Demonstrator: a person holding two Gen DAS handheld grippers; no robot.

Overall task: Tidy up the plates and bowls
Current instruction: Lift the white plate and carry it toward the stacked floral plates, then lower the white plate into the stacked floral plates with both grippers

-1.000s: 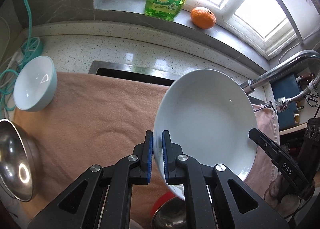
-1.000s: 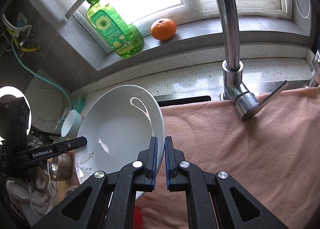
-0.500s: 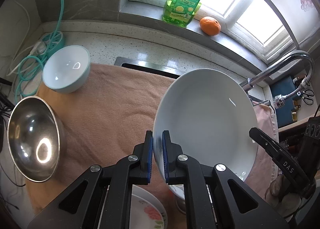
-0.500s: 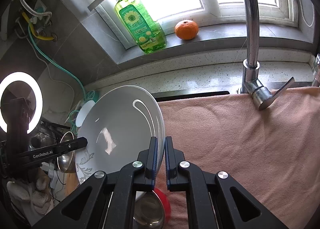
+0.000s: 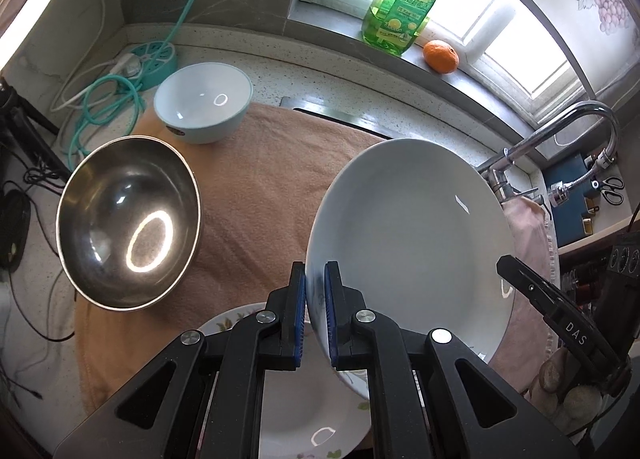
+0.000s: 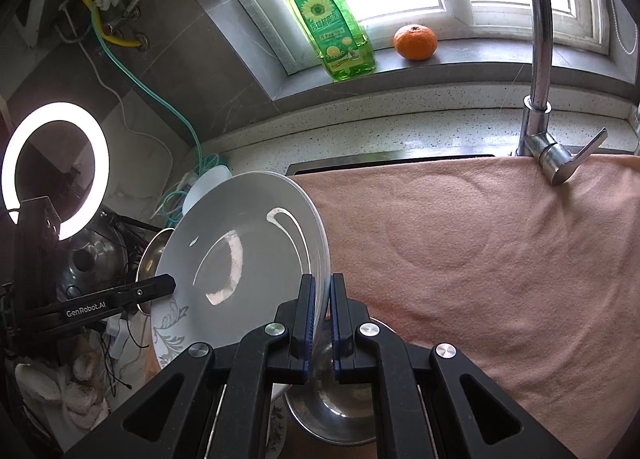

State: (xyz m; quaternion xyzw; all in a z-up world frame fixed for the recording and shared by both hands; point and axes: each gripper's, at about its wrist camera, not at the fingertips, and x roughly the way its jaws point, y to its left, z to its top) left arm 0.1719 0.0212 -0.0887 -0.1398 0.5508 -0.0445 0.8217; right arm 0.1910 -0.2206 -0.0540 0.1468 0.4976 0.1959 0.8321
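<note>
Left wrist view: my left gripper clamps the near rim of the large white ceramic plate, held tilted above the peach towel. My right gripper pinches the opposite rim. Below sit a floral-patterned plate, a steel mixing bowl and a pale blue bowl.
</note>
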